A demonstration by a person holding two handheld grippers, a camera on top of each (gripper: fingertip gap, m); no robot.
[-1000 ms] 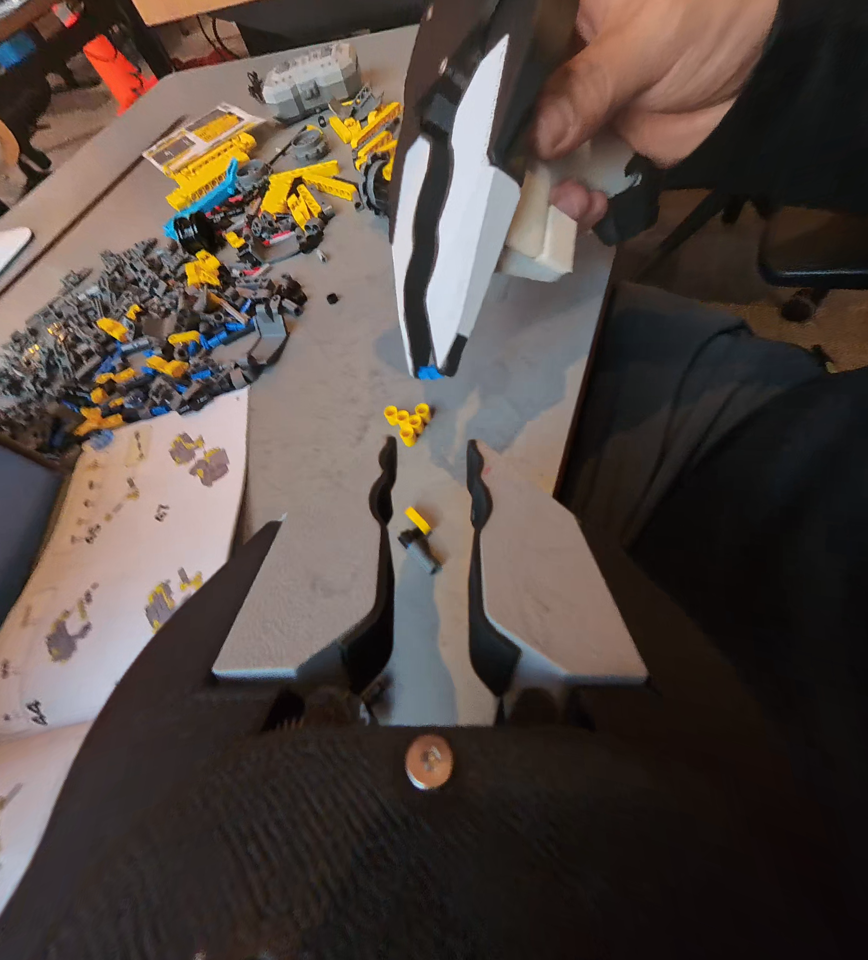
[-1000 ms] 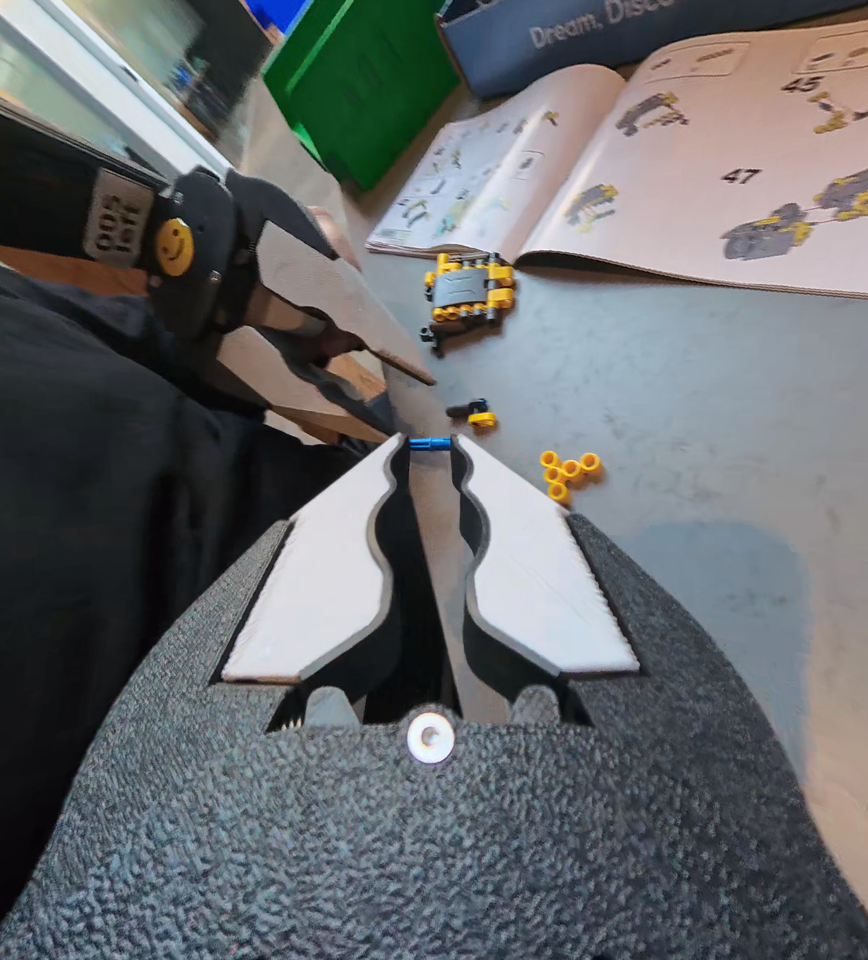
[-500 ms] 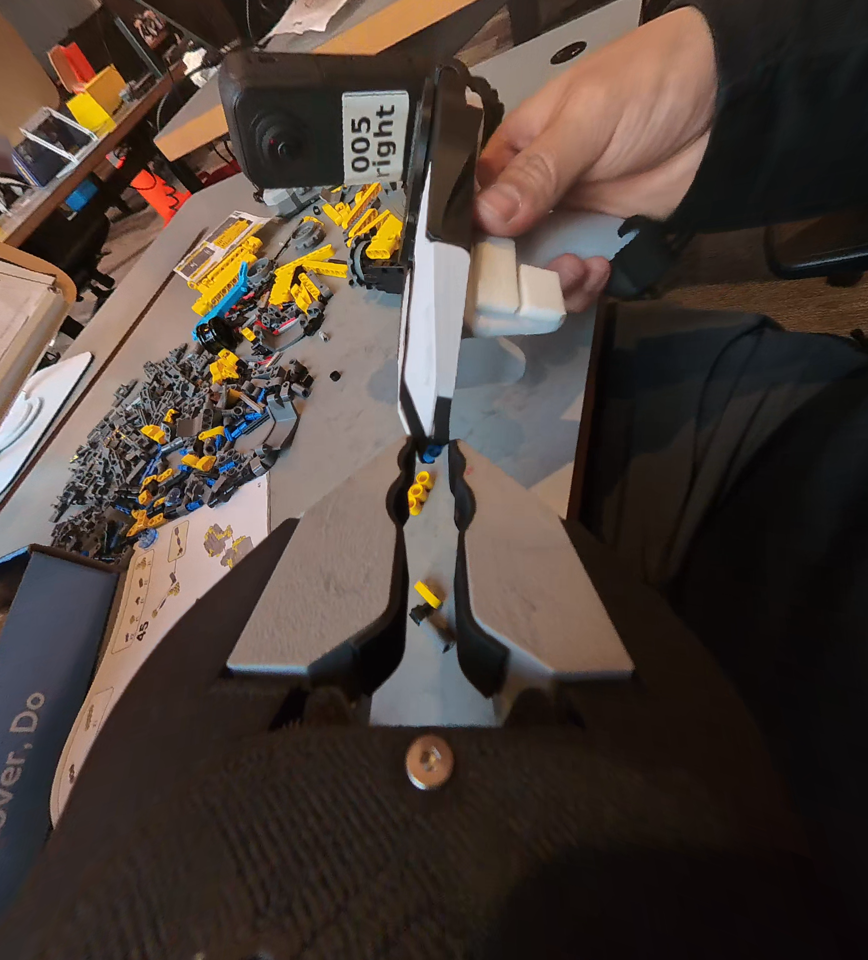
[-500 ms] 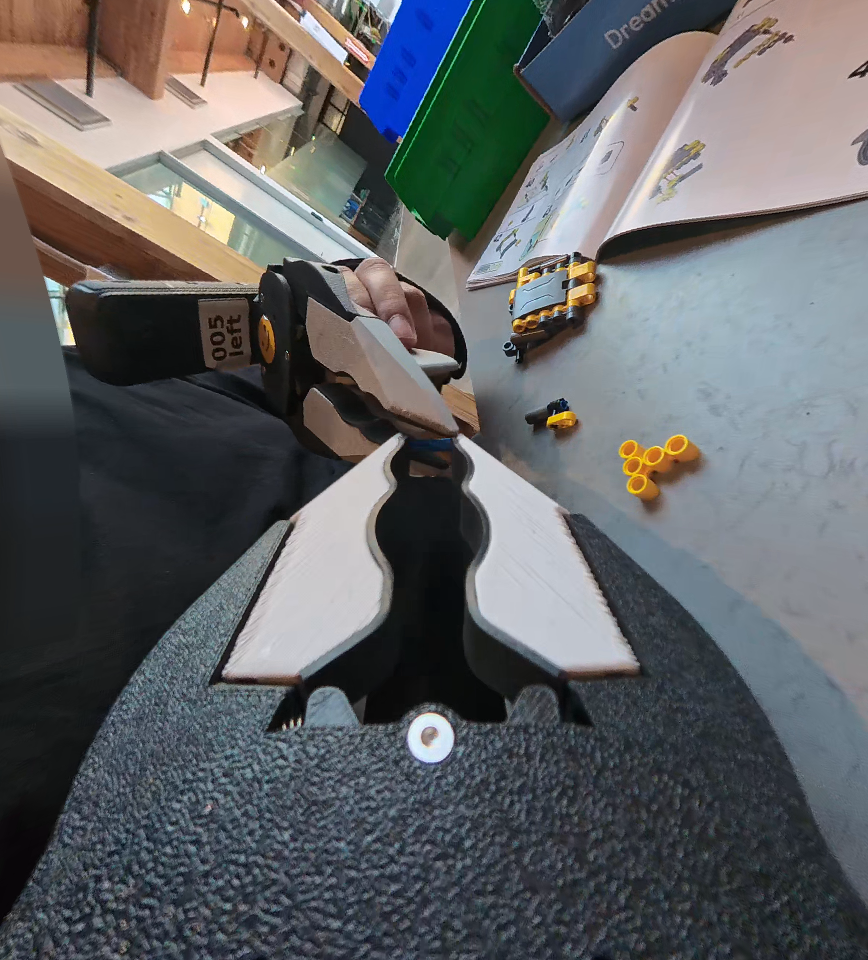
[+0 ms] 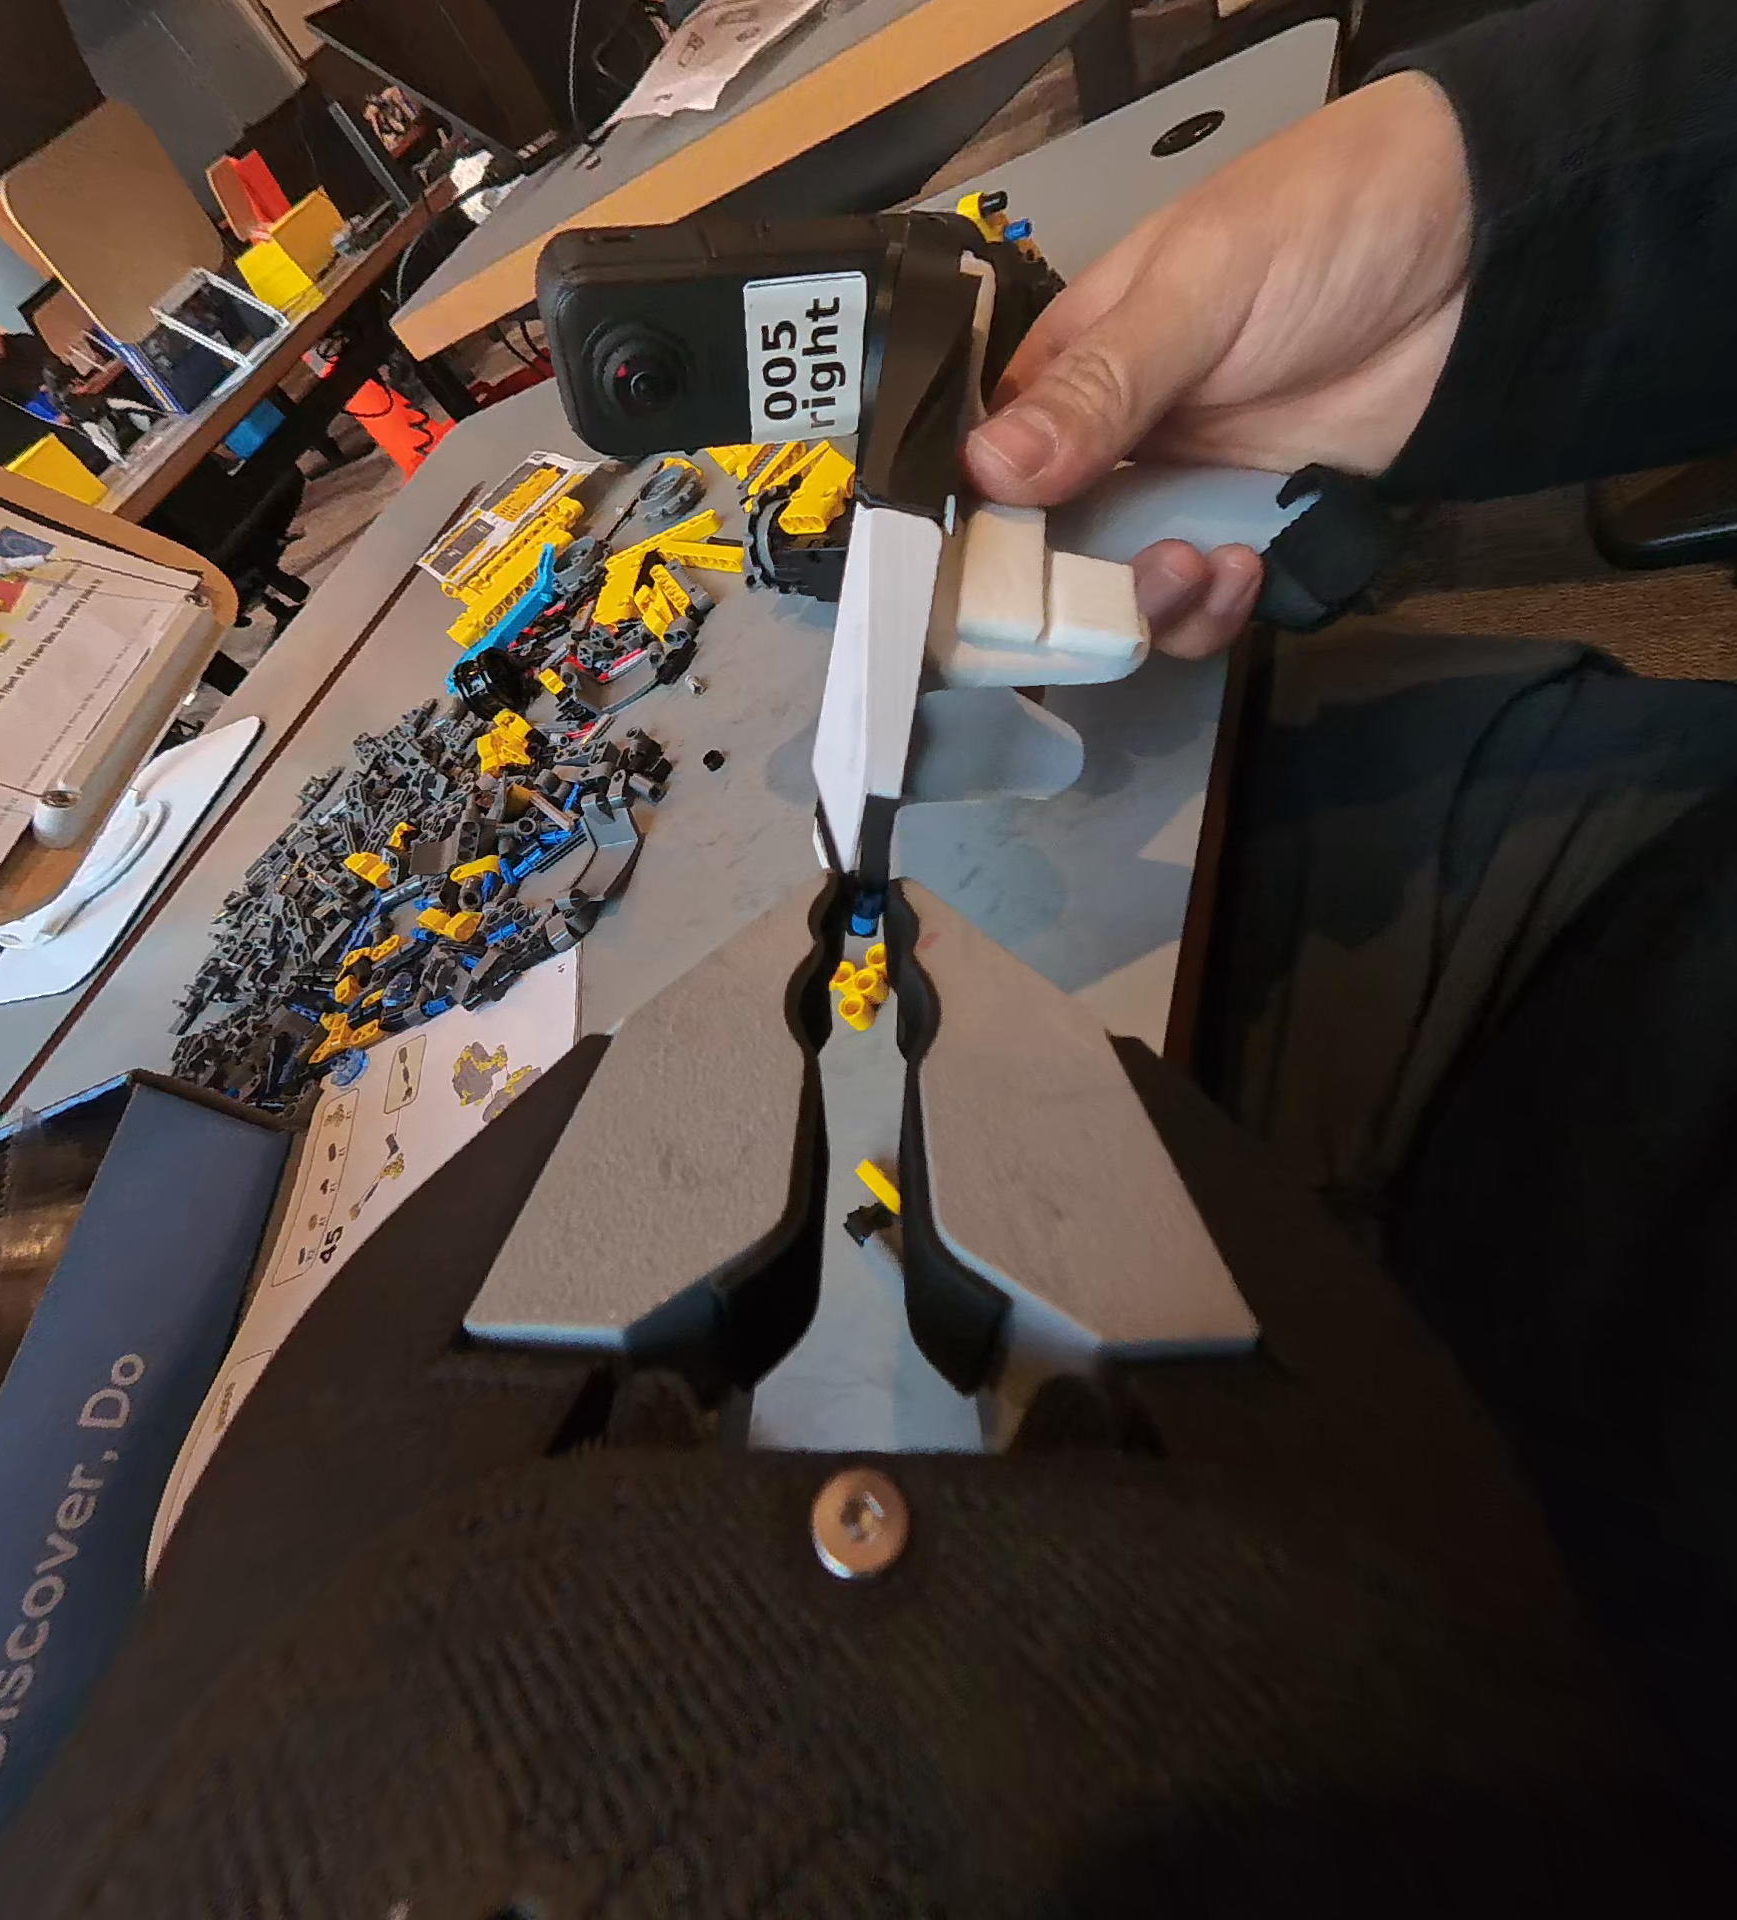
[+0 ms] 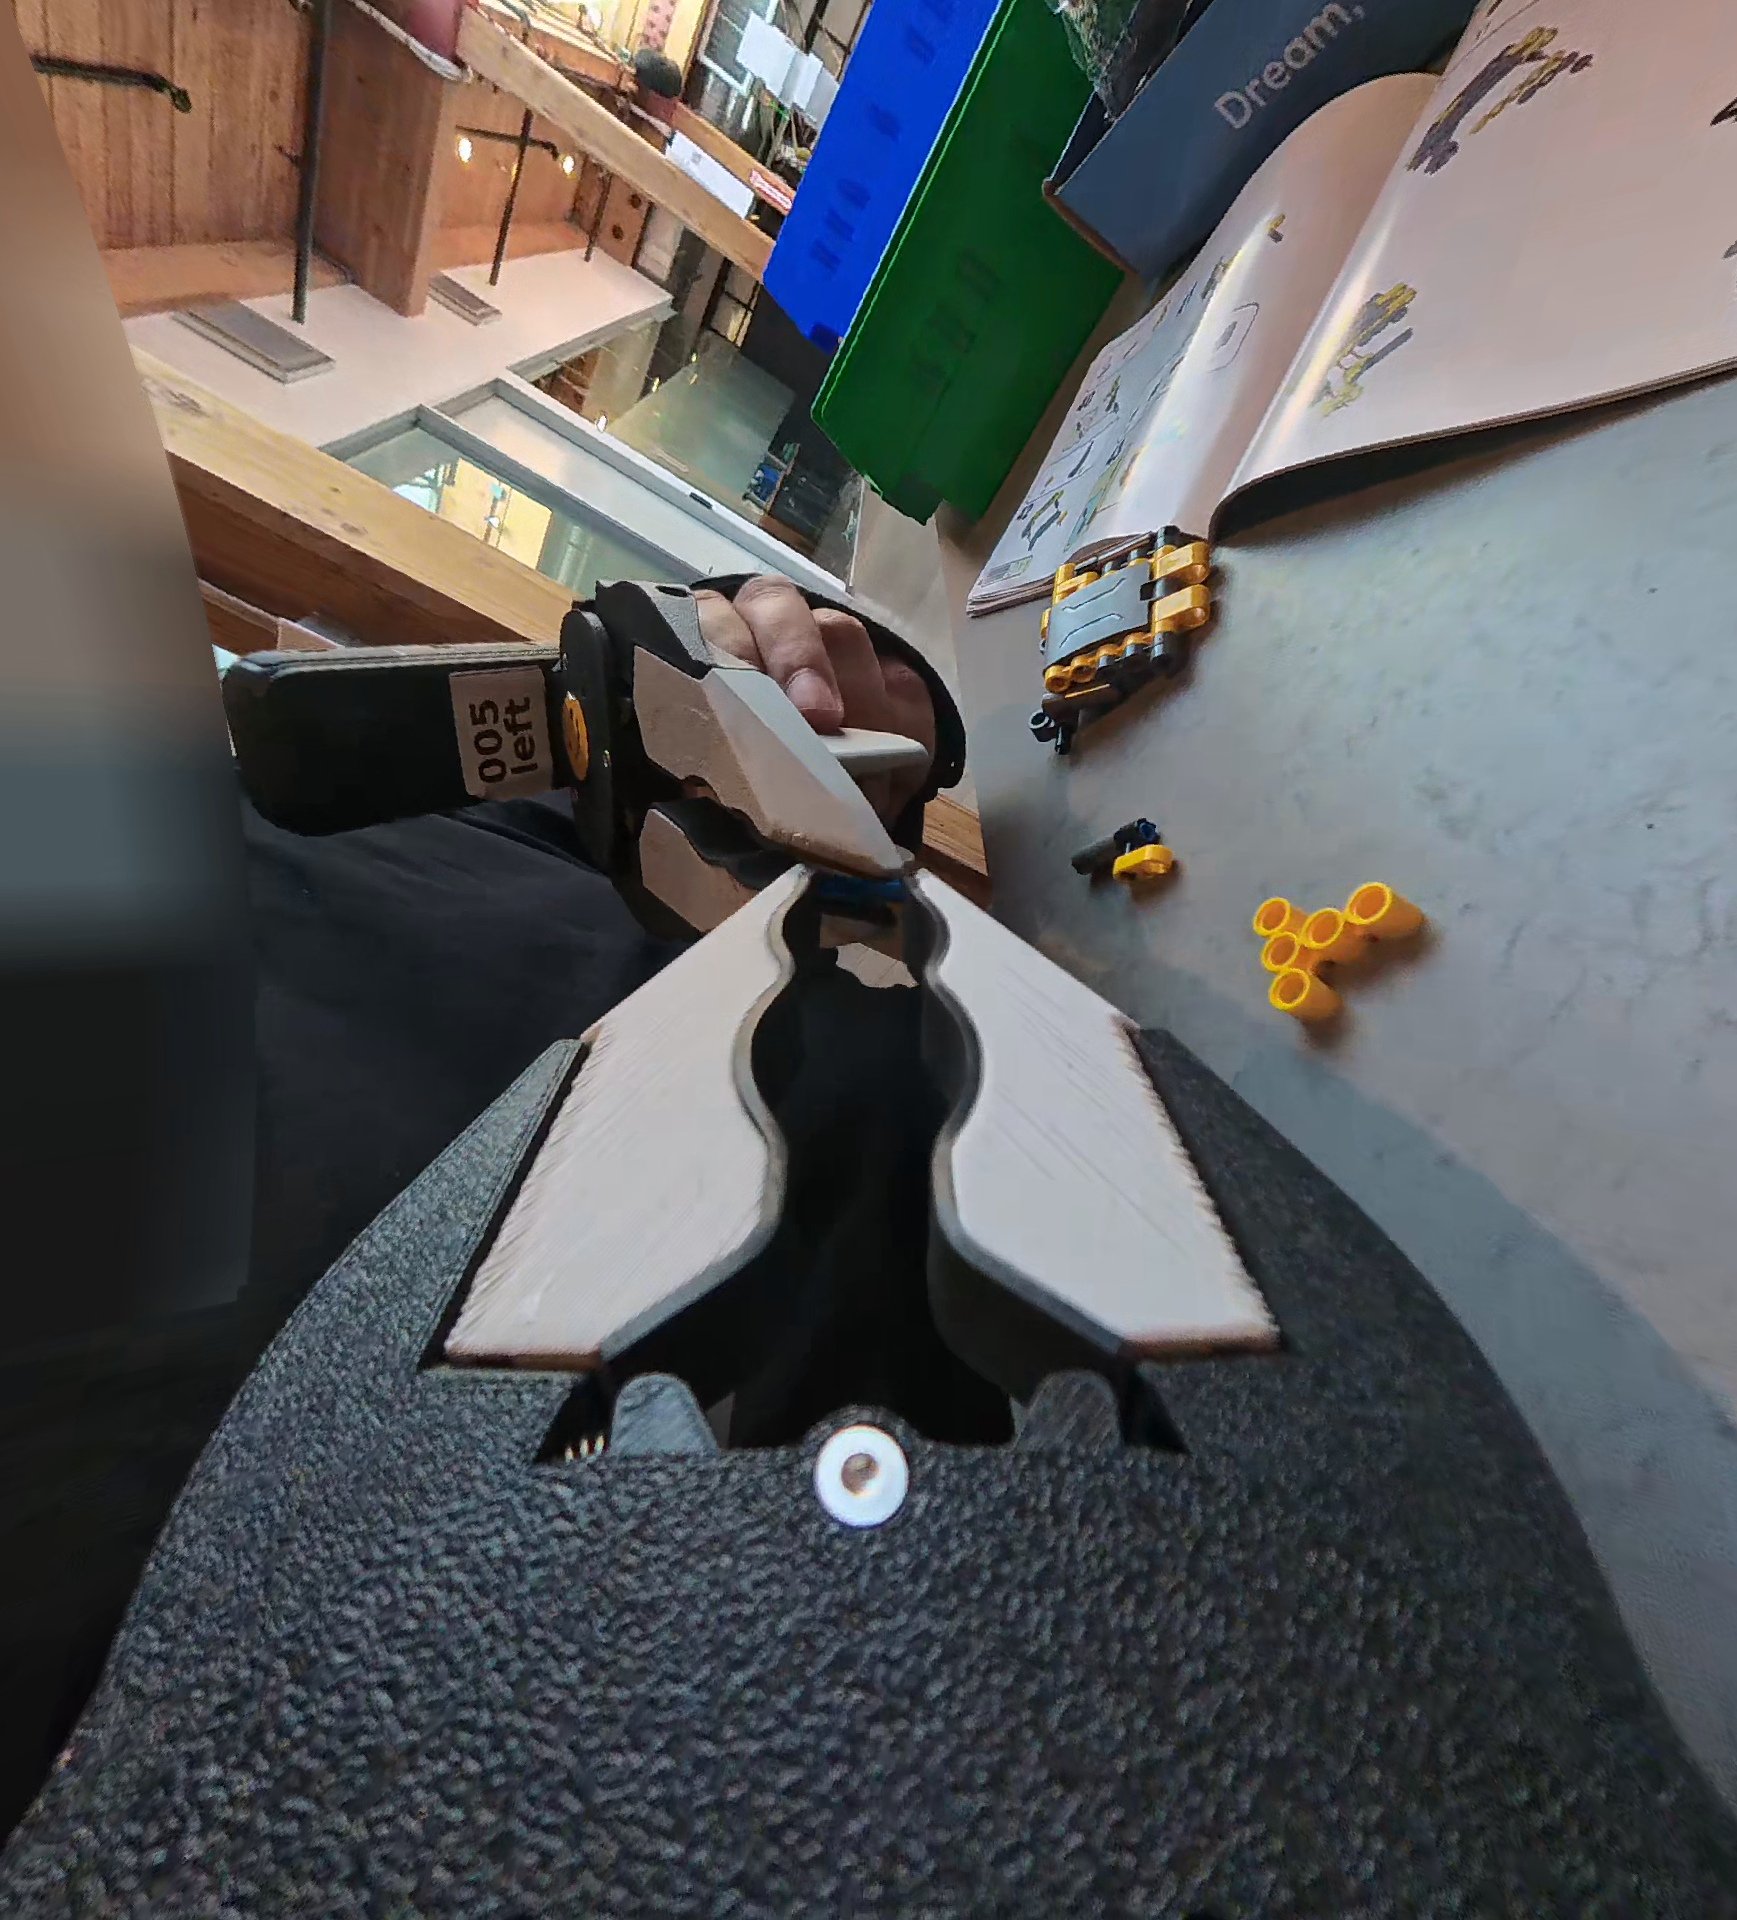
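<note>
My right gripper (image 6: pixel 856 888) is shut on a small blue pin (image 6: pixel 853 886), held crosswise between its tips above the grey table's near edge. It also shows in the left wrist view (image 5: pixel 848 862), pointing down, with a hand on its handle. My left gripper (image 5: pixel 862 902) is narrowly open, its tips on either side of the blue pin (image 5: pixel 866 906); I cannot tell whether they touch it. It shows in the right wrist view (image 6: pixel 885 864), tip to tip with the right gripper. A yellow connector cluster (image 5: pixel 862 992) lies on the table below.
A small yellow and dark piece (image 6: pixel 1129 854) and a grey and yellow sub-assembly (image 6: pixel 1124 618) lie by the open instruction booklet (image 6: pixel 1466 260). A pile of loose parts (image 5: pixel 428 862) lies left. A dark blue box (image 5: pixel 64 1351) and a green bin (image 6: pixel 947 312) stand nearby. The table edge (image 5: pixel 1196 935) is right. Left and right tips are no more than a few centimetres apart.
Both grippers have risen and tilted toward each other, so their tips now meet at the blue pin. The left gripper's gap has narrowed. The right still holds the pin.
</note>
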